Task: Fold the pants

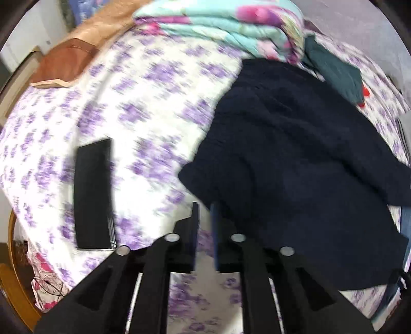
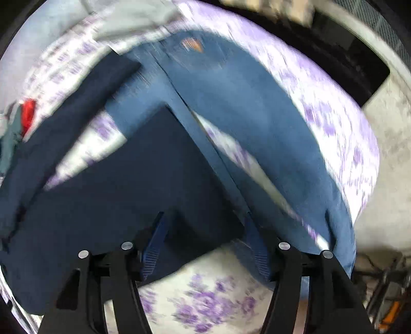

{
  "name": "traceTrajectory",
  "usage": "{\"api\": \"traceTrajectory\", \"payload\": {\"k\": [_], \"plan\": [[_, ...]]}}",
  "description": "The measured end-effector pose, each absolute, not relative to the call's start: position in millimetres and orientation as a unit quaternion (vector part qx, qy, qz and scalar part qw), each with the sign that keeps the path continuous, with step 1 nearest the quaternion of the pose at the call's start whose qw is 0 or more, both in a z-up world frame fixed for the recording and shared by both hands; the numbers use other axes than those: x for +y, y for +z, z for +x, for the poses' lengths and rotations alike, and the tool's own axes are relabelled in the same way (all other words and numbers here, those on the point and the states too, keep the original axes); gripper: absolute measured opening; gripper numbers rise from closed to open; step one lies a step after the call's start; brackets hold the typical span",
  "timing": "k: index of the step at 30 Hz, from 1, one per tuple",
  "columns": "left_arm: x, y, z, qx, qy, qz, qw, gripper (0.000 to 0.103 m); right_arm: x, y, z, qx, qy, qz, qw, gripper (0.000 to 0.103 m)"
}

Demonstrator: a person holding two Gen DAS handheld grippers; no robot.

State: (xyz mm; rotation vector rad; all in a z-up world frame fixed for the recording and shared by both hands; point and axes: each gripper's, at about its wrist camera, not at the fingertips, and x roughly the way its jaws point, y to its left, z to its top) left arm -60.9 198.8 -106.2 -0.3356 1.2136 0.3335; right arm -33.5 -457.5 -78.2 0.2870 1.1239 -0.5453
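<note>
Dark navy pants lie spread on a bed with a white and purple flowered sheet. My left gripper hovers at their near left edge with the fingers close together and a narrow gap showing; nothing is clearly between them. In the right wrist view the navy pants lie partly over blue jeans. My right gripper is open above a folded navy corner, holding nothing. Both views are motion-blurred.
A black phone-like slab lies on the sheet at left. A folded teal and pink quilt and a brown pillow sit at the far end. A dark green garment lies beside the quilt. Grey floor lies past the bed's right edge.
</note>
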Motion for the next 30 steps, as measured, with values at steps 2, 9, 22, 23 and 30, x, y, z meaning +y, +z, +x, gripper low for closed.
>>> {"api": "traceTrajectory", "payload": {"k": [2,9,22,23,30], "plan": [[210,-93,-61,0.541,0.164,-0.171,0.807,0.026,-442,-61,-24,0.495,-0.242,0.108,0.828,0.07],[156,-81,-28,0.51,0.115,-0.134,0.842,0.06,-422,-49,45,0.452,-0.137,0.171,0.865,0.072],[97,-146,22,0.59,0.122,-0.031,0.798,0.06,-486,-99,178,0.465,-0.172,0.248,0.832,0.059],[98,-147,23,0.592,0.126,-0.031,0.795,0.06,-487,-103,186,0.474,-0.164,0.245,0.83,0.038],[104,-110,44,0.558,0.107,0.016,0.823,0.059,-490,-70,187,0.464,-0.135,0.197,0.853,0.011]]}}
